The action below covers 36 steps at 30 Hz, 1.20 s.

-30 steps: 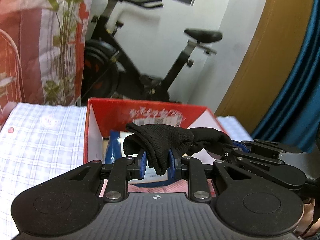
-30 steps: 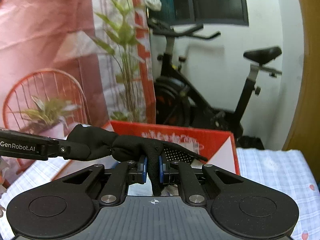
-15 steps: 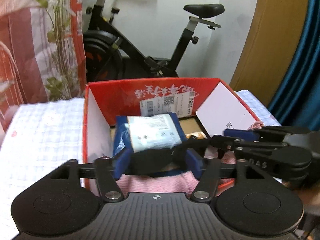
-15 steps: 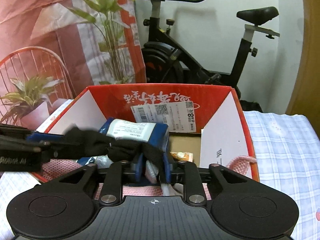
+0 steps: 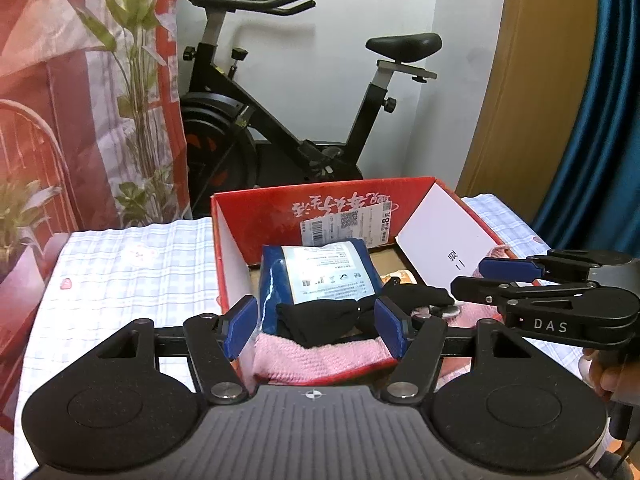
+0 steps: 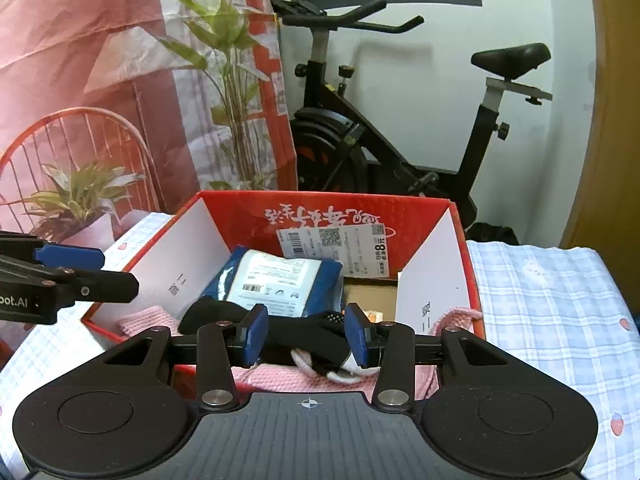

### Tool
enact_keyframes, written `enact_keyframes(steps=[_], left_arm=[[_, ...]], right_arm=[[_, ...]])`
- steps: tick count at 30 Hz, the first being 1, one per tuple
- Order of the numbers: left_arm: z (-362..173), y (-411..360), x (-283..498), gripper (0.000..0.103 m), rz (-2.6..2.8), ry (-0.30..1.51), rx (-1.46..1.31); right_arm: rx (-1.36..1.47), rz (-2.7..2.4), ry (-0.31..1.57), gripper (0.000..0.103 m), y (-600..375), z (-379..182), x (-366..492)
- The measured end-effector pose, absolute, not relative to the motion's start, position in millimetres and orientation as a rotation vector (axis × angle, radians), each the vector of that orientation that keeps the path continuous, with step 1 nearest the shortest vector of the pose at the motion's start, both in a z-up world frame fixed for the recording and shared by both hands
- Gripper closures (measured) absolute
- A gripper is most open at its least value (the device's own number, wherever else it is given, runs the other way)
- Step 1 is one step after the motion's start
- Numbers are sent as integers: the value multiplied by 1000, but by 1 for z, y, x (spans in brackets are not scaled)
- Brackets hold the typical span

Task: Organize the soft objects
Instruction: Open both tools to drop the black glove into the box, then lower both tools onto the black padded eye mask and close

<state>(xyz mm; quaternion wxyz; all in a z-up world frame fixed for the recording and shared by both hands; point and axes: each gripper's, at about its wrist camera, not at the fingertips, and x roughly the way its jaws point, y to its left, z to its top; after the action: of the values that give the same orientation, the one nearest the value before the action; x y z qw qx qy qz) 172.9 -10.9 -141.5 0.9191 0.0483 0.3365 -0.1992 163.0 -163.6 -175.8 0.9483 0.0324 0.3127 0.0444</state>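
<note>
Lying loose inside the red box (image 5: 320, 204), the black glove (image 5: 320, 318) rests on a pink knit cloth (image 5: 320, 356), just ahead of the left tongs (image 5: 316, 330), whose blue pads are spread wide with nothing between them touching either pad. The right tongs (image 6: 306, 334) are also spread apart (pads clear of the fabric), and the glove sits between and just beyond their tips. Behind the glove, farther from both tongs, a blue packet (image 6: 280, 284) leans in the box. The box stands on a checked tablecloth (image 6: 560, 300) covering the table.
</note>
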Motion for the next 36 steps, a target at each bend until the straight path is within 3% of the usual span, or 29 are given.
enact_keyframes(steps=[8, 25, 36], left_arm=[[-137, -1, 151, 36, -419, 670, 97], [-182, 52, 143, 36, -359, 748, -8], [-225, 60, 158, 37, -323, 841, -106]], right_arm=[[62, 87, 615, 54, -152, -167, 136], [92, 95, 633, 53, -146, -200, 93], [171, 67, 720, 53, -137, -253, 96]])
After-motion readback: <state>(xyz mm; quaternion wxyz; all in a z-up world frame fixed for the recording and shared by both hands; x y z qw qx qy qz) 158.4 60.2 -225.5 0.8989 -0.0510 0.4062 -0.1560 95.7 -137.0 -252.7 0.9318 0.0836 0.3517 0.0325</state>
